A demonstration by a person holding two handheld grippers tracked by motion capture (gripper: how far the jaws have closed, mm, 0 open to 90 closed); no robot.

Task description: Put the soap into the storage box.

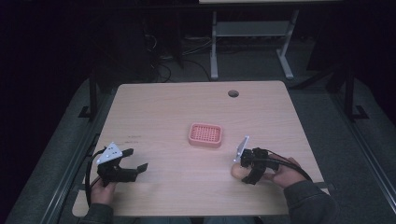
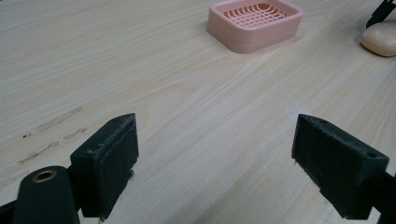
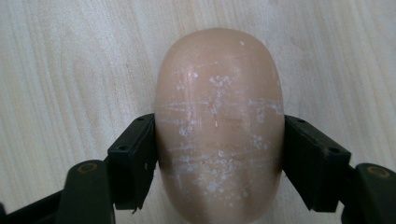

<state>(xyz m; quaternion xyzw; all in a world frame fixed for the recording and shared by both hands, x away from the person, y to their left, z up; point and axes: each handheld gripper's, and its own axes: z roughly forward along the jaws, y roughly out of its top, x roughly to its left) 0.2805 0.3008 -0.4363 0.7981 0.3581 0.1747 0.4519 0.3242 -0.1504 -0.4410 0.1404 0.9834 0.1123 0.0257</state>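
Observation:
A tan oval bar of soap [image 3: 219, 126] lies on the wooden table, scuffed with white marks. My right gripper [image 3: 219, 163] is shut on the soap, one black jaw pressed to each long side. In the high view that gripper [image 1: 246, 170] sits near the table's front right with the soap [image 1: 237, 171] peeking out at its left. A pink slotted soap dish [image 1: 205, 135] stands at the table's middle, empty. My left gripper [image 1: 133, 158] rests open at the front left; between its jaws [image 2: 215, 158] is bare wood, with the dish [image 2: 255, 23] and soap [image 2: 380, 38] farther off.
The light wooden table [image 1: 187, 102] has a round cable hole [image 1: 233, 93] near its far edge. Faint pencil marks [image 2: 51, 126] lie on the wood by my left gripper. Beyond the table are a dark floor, cables and white desk legs [image 1: 215, 46].

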